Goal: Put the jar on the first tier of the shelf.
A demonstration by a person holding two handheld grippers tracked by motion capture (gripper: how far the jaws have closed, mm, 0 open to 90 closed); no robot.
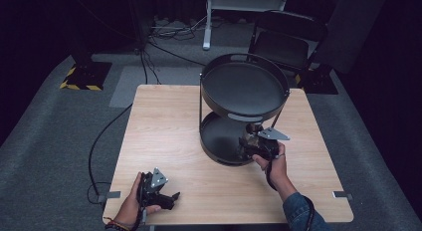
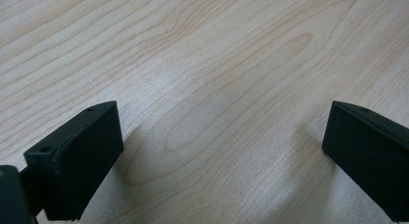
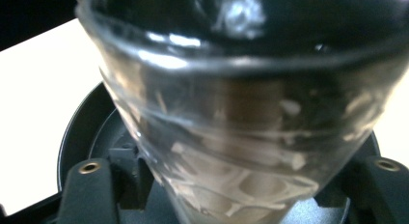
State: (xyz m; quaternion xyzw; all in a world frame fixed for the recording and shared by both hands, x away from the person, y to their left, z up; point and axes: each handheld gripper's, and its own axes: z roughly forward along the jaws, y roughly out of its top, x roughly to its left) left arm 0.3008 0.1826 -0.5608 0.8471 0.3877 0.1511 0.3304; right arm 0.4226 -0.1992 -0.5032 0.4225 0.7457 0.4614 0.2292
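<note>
Clear glass formed the tumbler (image 3: 231,137) that stood between the jaws of the right gripper (image 1: 256,141), which pressed on its lower sides; the vessel stood roughly upright, its long axis vertical and its rim uppermost. Whether it held anything could not be told. The tumbler sat at the front edge of the lower tier (image 1: 219,141) of a black two-tier round tray stand (image 1: 244,109), under the empty upper tier (image 1: 244,84). The right hand (image 1: 273,164) held this gripper from the near side. The left gripper (image 1: 158,190) lay low over the pale wood tabletop (image 1: 169,126) near its front left corner, jaws set wide apart with bare wood grain between them, held by the left hand (image 1: 130,206). The two grippers were well apart.
</note>
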